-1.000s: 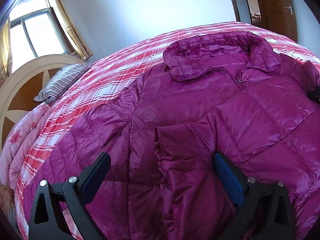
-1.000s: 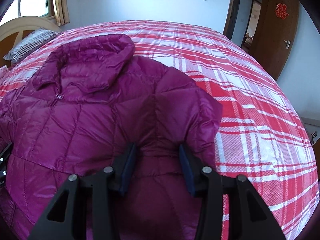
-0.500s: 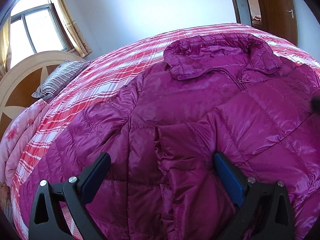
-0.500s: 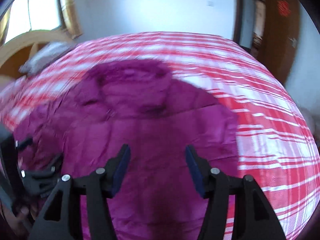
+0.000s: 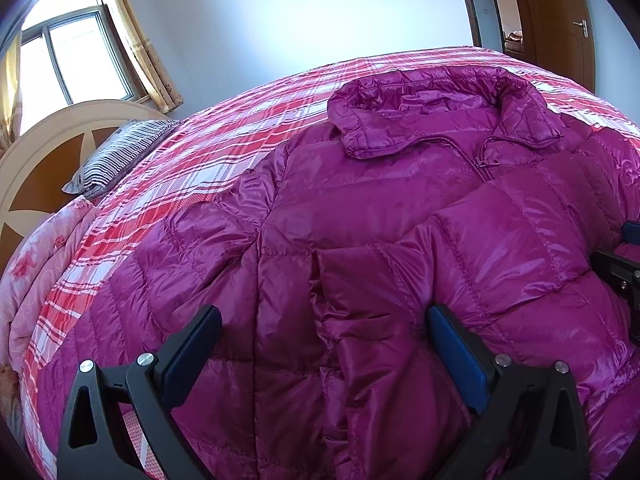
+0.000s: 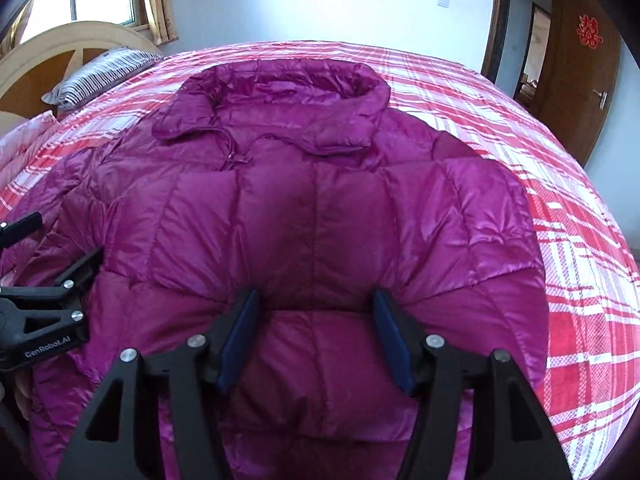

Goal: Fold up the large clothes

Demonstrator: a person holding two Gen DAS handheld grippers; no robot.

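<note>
A shiny magenta down jacket (image 5: 360,208) lies front up on the red plaid bed cover (image 5: 240,136), collar toward the far side. One sleeve is folded across its chest, cuff near the middle. My left gripper (image 5: 323,314) hovers open and wide over the lower front, nothing pinched. In the right wrist view my right gripper (image 6: 316,296) sits low on the jacket (image 6: 320,200). Its jaws are opening, with puffy fabric bulging between the pads but not clamped. The left gripper (image 6: 60,280) shows at that view's left edge, and the right gripper (image 5: 628,256) at the other view's right edge.
A striped pillow (image 5: 116,156) leans on the round cream headboard (image 5: 48,152) at the far left, with a pink floral quilt (image 5: 36,264) beneath it. Bare plaid cover (image 6: 580,240) spreads right of the jacket. A brown door (image 6: 584,80) stands open at the far right.
The right gripper's jaws widened and let the sleeve go; it shifted left, so the jacket now fills the middle of its view. The left gripper kept still.
</note>
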